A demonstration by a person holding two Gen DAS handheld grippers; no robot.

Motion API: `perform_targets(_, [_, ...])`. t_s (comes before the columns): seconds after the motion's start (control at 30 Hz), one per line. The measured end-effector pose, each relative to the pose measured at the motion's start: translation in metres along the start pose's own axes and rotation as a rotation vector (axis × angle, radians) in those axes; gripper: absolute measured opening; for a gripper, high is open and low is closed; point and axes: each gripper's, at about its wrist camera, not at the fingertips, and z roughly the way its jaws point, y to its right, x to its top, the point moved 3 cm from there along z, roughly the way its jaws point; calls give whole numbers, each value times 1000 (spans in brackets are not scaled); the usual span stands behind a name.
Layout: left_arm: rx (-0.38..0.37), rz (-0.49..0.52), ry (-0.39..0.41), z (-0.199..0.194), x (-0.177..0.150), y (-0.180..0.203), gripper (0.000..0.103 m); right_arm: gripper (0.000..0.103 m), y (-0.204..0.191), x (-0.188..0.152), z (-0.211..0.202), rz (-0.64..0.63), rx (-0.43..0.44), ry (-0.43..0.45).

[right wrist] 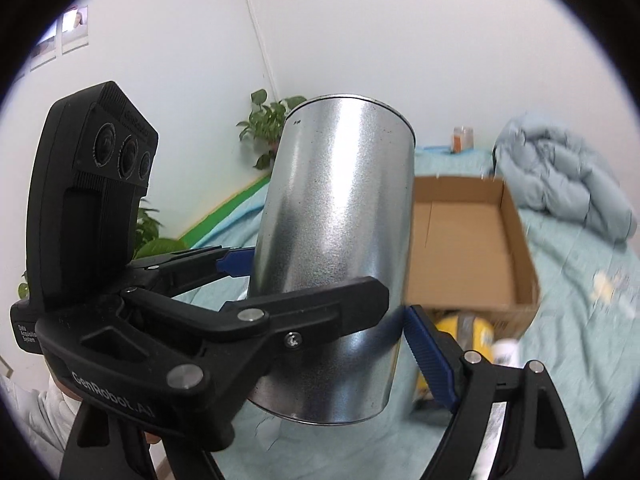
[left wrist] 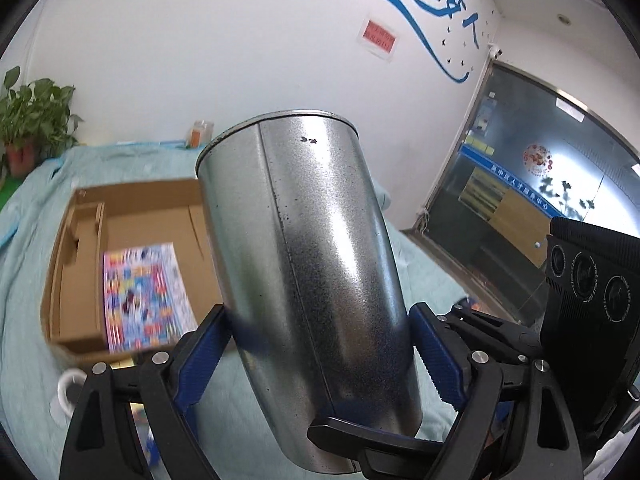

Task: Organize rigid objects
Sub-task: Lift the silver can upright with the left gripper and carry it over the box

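A tall silver metal can (left wrist: 312, 264) fills the middle of both views (right wrist: 340, 240), lifted above the bed. My left gripper (left wrist: 320, 356) has its blue pads (left wrist: 434, 354) against both sides of the can. My right gripper (right wrist: 332, 336) also closes on the can from the other side; the left gripper's black finger (right wrist: 304, 312) crosses in front of it. An open cardboard box (left wrist: 132, 240) lies on the bed behind the can (right wrist: 472, 248), with a colourful book (left wrist: 144, 292) in it.
The bed has a pale green sheet (left wrist: 32, 240). A white mug (left wrist: 70, 392) lies near the box's front left. A folded light blue quilt (right wrist: 560, 176) sits behind the box. A yellow item (right wrist: 460, 332) lies before the box. A potted plant (left wrist: 28, 128) stands far left.
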Motion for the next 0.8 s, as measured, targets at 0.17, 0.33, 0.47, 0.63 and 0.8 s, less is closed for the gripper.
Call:
perform_targets(0.17, [-8, -20, 15, 9, 33, -18, 88, 83, 6, 24, 9, -39, -14, -3])
perform_targets(0.33, [-31, -68, -22, 37, 53, -42, 88, 83, 15, 34, 27, -52, -37, -49])
perform_targets(0.47, [-38, -91, -63, 61, 62, -62, 87, 83, 22, 40, 40, -57, -60, -87])
perform_targets(0.63, [-18, -116, -100, 91, 68, -77, 87, 83, 41, 46, 62, -14, -58, -112])
perform_targets(0.8, [-8, -120, -112, 120, 71, -86, 86, 83, 63, 51, 80, 19, -54, -123])
